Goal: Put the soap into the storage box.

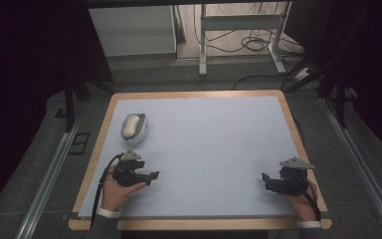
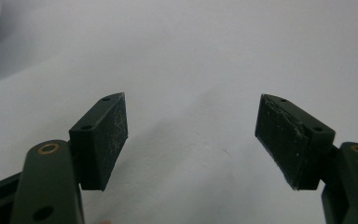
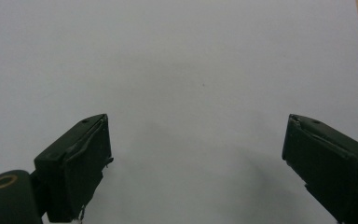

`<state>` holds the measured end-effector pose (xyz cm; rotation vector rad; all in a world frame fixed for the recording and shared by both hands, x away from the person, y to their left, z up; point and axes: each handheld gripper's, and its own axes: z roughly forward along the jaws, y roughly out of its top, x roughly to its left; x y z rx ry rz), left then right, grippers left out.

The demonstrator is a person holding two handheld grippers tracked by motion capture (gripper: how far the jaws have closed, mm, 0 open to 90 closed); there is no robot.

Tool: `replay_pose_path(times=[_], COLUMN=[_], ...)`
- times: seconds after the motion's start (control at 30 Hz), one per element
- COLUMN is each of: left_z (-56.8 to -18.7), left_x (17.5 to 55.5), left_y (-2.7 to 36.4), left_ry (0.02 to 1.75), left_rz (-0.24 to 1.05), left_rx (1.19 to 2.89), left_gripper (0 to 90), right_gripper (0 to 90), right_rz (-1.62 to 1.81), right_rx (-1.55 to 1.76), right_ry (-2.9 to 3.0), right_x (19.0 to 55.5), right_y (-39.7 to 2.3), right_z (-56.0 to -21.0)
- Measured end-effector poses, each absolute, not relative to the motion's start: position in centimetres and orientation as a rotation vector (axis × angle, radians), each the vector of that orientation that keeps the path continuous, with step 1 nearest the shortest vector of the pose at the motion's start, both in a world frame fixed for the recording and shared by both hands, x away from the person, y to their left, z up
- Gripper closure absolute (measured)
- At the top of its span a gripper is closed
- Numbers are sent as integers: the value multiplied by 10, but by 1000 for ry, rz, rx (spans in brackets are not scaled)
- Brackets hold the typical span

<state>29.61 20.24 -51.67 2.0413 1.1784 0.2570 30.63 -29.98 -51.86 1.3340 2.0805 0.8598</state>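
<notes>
One wooden-edged table (image 1: 284, 107) carries one pale blue-grey mat (image 1: 214, 144) that covers nearly its whole top. Behind it, on the floor, stands one white metal frame (image 1: 241, 30) with loose cables around its feet. Two forearms come in from the near edge, each ending in a hand that grips one black tool. The left hand (image 1: 115, 191) lies low at the near left of the mat with its wrist turned so that the left gripper (image 1: 151, 177) points rightward across the mat; in the left gripper view its two jaws are spread wide with bare mat between them and nothing held. The right hand (image 1: 303, 199) rests at the near right, and the right gripper (image 1: 264, 180) points leftward, towards the other tool, the two well apart; in the right gripper view its two jaws also stand wide apart over bare mat. One small white bowl (image 1: 140, 133) sits at the far left of the mat, just beyond the left gripper and clear of it, and one pale oblong piece (image 1: 131, 125) lies inside it.
</notes>
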Motion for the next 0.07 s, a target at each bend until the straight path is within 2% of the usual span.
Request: replay_pose_path(times=[0.07], left_z=[-516], left_x=[296], left_y=[203], left_ry=[1178], left_rz=[253], left_rx=[2039], left_gripper=[249], right_gripper=[77], right_rz=[886], right_rx=[1320], right_ry=[2082], right_x=[306], right_y=[-298], right_z=[-517])
